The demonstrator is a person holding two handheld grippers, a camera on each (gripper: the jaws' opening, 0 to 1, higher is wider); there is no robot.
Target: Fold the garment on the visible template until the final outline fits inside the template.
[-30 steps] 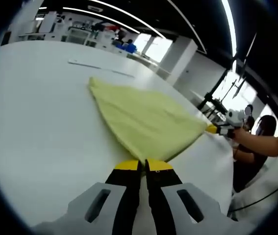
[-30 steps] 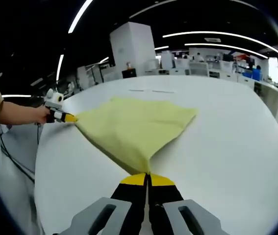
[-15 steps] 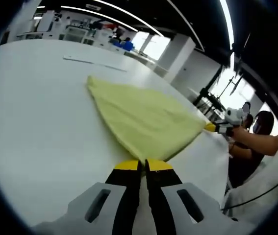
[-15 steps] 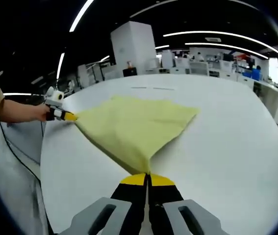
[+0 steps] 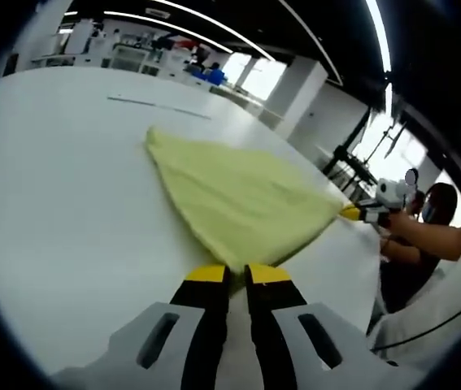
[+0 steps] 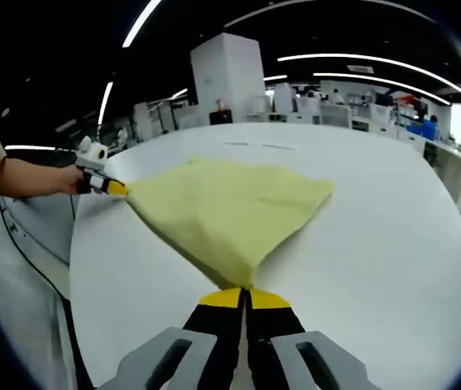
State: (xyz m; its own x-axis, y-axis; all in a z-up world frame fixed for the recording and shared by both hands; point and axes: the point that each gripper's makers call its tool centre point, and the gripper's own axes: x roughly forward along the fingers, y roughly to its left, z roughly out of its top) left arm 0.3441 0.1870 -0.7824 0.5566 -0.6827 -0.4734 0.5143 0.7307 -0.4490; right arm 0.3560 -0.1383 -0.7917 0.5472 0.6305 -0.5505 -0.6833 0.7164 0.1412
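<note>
Since the earlier frames little had moved: the yellow garment point(image 5: 242, 199) kept the same stretched, kite-like spread, and only the left tool's point(image 5: 237, 274) jaws seemed to have parted a shade, a narrow slit now showing between their yellow tips while the cloth corner still sat at them. We could not tell from that view whether the corner was truly pinched or merely resting there. In the right gripper view the right tool point(image 6: 244, 297) was clenched on the garment's point(image 6: 228, 210) near corner, its jaws pressed together, and the left tool point(image 6: 106, 186) appeared at the far left, at the cloth's other drawn-out corner, close to the left edge of the white surface point(image 6: 393, 244). The garment lay toward the near side of the surface, pulled taut between the two tools, its far corners flat. Faint marks, perhaps the template lines point(image 5: 158, 106), showed beyond it toward the far edge. We judged the cloth light, soft and limp, likely to sag or crease once tension dropped, and not slippery on the matte top; the corners and hem edges looked the best places to take hold.
</note>
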